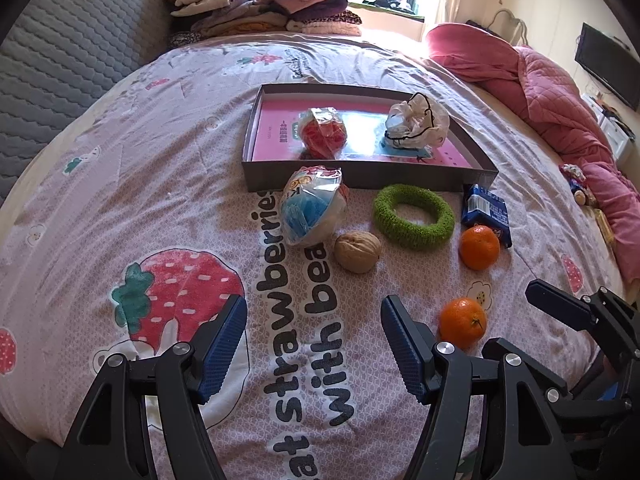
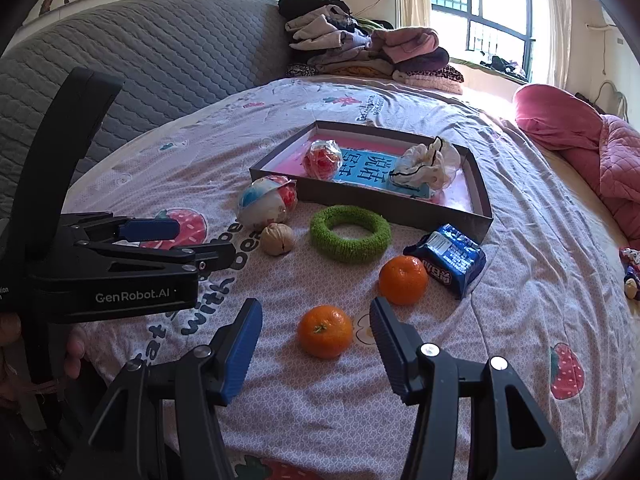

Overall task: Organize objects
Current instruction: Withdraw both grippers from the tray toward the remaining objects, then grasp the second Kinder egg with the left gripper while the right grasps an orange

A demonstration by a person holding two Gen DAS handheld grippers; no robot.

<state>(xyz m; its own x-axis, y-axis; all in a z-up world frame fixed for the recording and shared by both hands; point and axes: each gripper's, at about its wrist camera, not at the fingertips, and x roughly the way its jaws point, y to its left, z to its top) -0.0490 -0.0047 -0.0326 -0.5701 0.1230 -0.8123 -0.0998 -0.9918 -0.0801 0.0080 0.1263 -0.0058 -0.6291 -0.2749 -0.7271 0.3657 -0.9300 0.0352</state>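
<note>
A shallow dark box (image 1: 360, 178) (image 2: 400, 206) lies on the bed and holds a red wrapped ball (image 1: 323, 132) (image 2: 321, 160) and a crumpled white bag (image 1: 418, 122) (image 2: 428, 164). In front of it lie a blue-and-white wrapped ball (image 1: 312, 210) (image 2: 267, 200), a walnut (image 1: 357, 251) (image 2: 277, 239), a green ring (image 1: 414, 216) (image 2: 351, 239), a blue snack packet (image 1: 486, 208) (image 2: 450, 258) and two oranges (image 1: 479, 247) (image 1: 463, 322) (image 2: 403, 280) (image 2: 325, 331). My left gripper (image 1: 314, 320) (image 2: 192, 240) is open and empty, short of the walnut. My right gripper (image 2: 316, 328) (image 1: 516, 320) is open, with the near orange between its fingertips.
A grey quilted headboard (image 2: 140, 64) rises at the left. Folded clothes (image 1: 260, 4) (image 2: 360, 52) are piled at the far end of the bed. A pink quilt (image 1: 560, 96) (image 2: 592, 148) lies along the right side. A small toy (image 2: 632, 276) lies at the right edge.
</note>
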